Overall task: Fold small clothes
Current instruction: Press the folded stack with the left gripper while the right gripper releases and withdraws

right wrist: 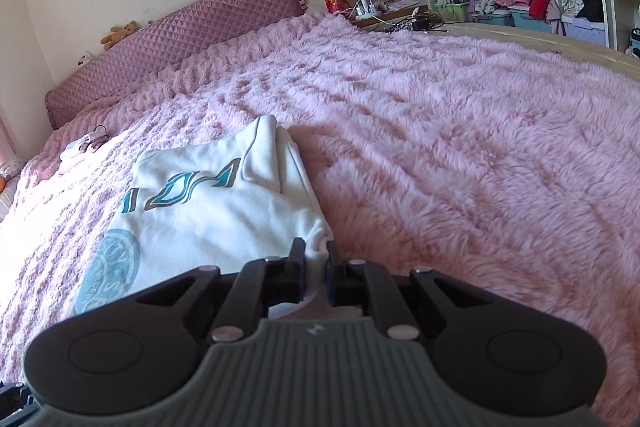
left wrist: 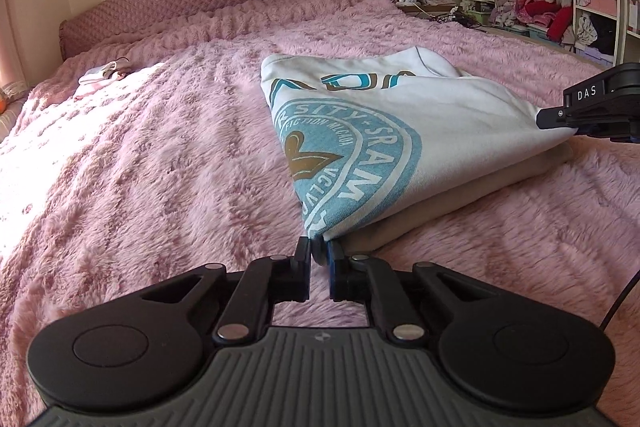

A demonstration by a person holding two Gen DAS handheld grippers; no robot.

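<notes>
White cotton shirt with blue round print (left wrist: 360, 131), partly folded, spread ahead on fluffy pink blanket (left wrist: 140, 167). Near corner pinched tight in left gripper (left wrist: 319, 251); opposite corner clamped in right gripper (right wrist: 316, 259), over tan underlayer (left wrist: 440, 195).

Bright daylight from the left, glare on blanket (left wrist: 60, 155), fisheye-bent edges, corners perhaps vignetted, sharp focus
</notes>
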